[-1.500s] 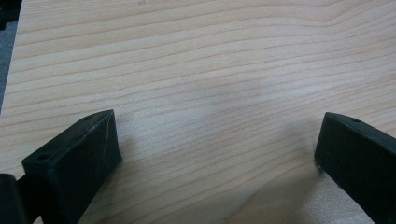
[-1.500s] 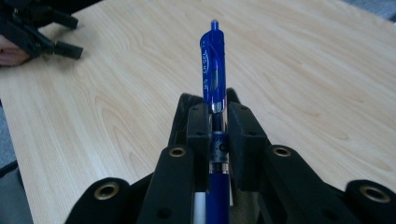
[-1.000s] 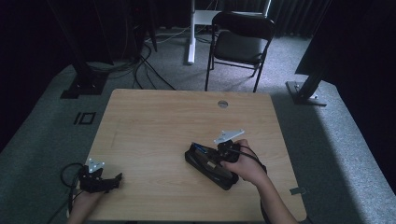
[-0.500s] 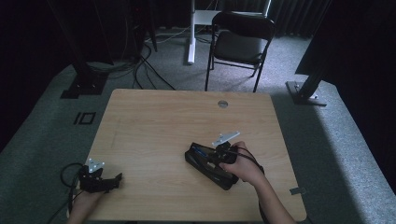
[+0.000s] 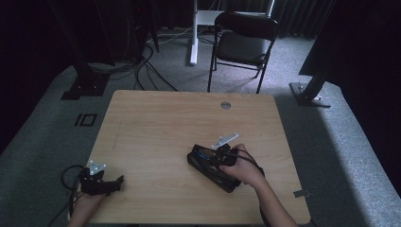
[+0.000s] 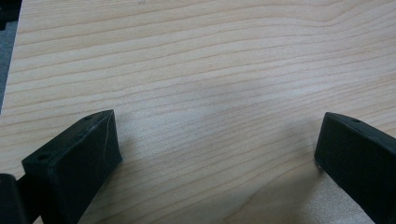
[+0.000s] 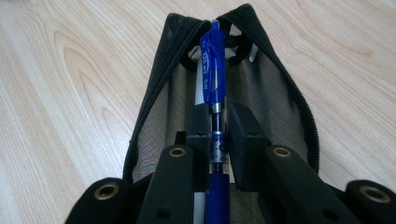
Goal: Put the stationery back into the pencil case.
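Now we hold a blue pen pinched between the jaws of the right gripper, and the pen lies along the open mouth of a black pencil case directly under and ahead of this gripper. The cap end points away from the gripper, toward the far end of the case where the zipper closes. Whether we put the pen in or take it out, we judge that the pen should stay in line with the opening, so it does not catch on the zipper teeth at either side. The grip looks centred on the barrel, which is good. The left gripper rests on the table well apart from the case, jaws spread wide around bare wood.
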`<state>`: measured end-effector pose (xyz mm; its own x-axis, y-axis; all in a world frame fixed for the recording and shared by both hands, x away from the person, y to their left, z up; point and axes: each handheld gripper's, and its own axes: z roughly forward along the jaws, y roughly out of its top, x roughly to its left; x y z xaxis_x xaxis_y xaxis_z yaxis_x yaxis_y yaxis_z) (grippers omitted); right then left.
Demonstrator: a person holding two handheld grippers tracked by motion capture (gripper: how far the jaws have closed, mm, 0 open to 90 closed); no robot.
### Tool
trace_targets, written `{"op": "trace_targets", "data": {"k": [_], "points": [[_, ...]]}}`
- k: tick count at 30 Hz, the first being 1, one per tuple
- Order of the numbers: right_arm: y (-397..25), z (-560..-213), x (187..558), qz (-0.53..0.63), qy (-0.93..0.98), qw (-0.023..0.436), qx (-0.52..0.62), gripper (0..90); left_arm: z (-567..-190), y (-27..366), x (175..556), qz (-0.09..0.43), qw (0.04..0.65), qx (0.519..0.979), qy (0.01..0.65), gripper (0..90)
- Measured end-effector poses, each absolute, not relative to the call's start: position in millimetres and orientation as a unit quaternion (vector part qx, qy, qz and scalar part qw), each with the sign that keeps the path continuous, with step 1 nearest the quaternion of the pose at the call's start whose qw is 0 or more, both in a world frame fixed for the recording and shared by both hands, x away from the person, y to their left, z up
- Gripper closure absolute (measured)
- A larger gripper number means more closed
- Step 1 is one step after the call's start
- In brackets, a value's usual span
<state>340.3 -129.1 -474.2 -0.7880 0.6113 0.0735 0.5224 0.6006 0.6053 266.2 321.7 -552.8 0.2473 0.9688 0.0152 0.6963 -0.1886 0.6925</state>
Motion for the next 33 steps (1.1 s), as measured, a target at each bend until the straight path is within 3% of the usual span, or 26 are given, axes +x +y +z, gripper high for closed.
{"op": "trace_targets", "data": {"k": [33], "points": [[-109.6, -490.3, 348.2, 0.285, 0.902, 0.055, 0.321, 78.8, -552.8, 321.7, 266.2, 0.235, 0.291, 0.734, 0.567, 0.3]]}}
